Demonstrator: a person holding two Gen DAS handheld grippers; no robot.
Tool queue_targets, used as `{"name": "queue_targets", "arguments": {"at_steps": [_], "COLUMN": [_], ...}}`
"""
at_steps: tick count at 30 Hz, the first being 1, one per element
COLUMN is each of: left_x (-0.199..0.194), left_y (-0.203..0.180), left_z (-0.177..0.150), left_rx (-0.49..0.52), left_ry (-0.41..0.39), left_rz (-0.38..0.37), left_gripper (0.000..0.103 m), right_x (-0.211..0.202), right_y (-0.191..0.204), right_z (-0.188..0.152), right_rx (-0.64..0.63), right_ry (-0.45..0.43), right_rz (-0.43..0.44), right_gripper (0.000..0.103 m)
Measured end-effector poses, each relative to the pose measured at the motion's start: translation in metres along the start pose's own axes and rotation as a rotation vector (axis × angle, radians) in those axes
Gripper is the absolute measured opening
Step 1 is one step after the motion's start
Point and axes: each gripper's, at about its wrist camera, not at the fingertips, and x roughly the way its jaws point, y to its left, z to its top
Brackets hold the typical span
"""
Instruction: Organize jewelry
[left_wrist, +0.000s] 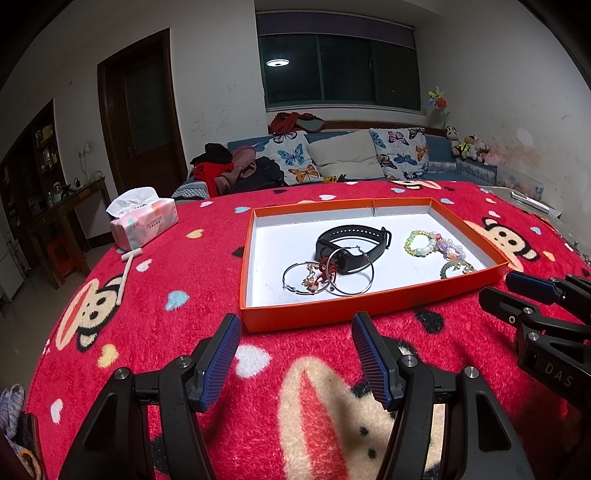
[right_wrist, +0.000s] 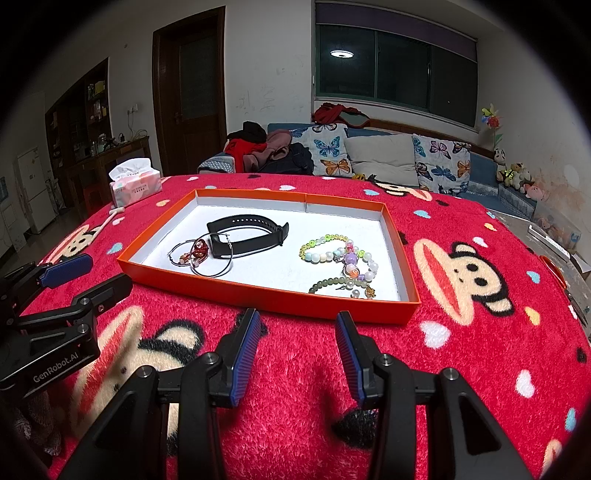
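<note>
both jaws spread over the blanket, jewelry waiting in the orange tray

my left gripper (left_wrist: 295, 325) hangs just above the red blanket (left_wrist: 155, 325), its blue-padded jaws spread wide with nothing between them but fuzzy cloth. my right gripper (right_wrist: 295, 325) does the same a little to the right – jaws parted, somewhat narrower than the left pair, gripping nothing. each shows in the other's view: the right one pokes in at the right edge of the left camera, the left one at the left edge of the right camera, both just short of the tray's near wall.

just beyond my fingertips lies the orange tray (left_wrist: 314, 314), shallow, white inside, flat on the blanket. in its left half a black smart band (left_wrist: 351, 243) lies curled on its side; against its near side two silver hoop earrings (left_wrist: 351, 273) overlap, one leaning on the band, with a small red and gold charm piece (left_wrist: 319, 275) tangled between them. in the right half, apart from the band, sit the beaded bracelets – a pale green and pastel one (right_wrist: 325, 249) farther back, a purple-flowered string (right_wrist: 354, 262) touching it, and a dull green bead bracelet (right_wrist: 332, 284) nearest the tray's near wall.

far left on the blanket stands a pink tissue pack (left_wrist: 144, 221), with a small white t-shaped stick (left_wrist: 127, 269) lying near it. past the table's far edge is a blue sofa (left_wrist: 439, 155) with butterfly cushions (left_wrist: 291, 155), heaped clothes at its left end, soft toys at its right, and a dark window (left_wrist: 340, 70) above.
</note>
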Motion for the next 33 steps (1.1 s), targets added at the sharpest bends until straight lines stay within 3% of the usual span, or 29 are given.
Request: {"name": "queue_targets", "arguments": {"at_steps": [33], "left_x": [0.0005], "left_y": [0.0000], "left_z": [0.0002], "left_rx": [0.003], "left_ry": [-0.001], "left_rz": [0.005], "left_gripper": [0.067], "right_x": [0.0005], "right_y": [0.0006], "right_z": [0.0001], "right_rx": [0.000], "right_ry": [0.001], "right_rz": [0.000], "right_gripper": [0.046]}}
